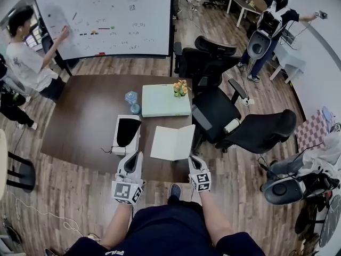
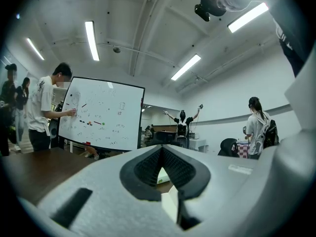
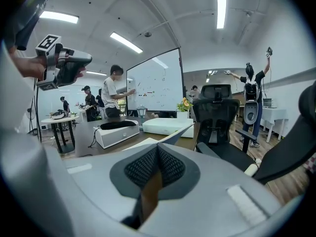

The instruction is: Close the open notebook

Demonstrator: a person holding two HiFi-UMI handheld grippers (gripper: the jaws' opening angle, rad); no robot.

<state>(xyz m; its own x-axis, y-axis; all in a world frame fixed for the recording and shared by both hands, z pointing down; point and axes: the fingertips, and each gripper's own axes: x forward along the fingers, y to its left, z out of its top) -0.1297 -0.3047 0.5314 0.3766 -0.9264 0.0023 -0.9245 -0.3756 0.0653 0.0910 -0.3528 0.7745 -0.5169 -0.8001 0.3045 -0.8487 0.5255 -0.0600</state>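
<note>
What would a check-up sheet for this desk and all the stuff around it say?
Surface: dark wooden table on a plank floor.
Job's things: notebook lies open near the front edge, its right page raised.
Clutter: white box, flat pale case, small flowers, bluish lantern.
Grippers: left gripper and right gripper both have jaws together, holding nothing, near the notebook's front corners.
Cables: thin cable beside the white box; floor cable at the left.
Surroundings: black office chairs, whiteboard, people standing about.
</note>
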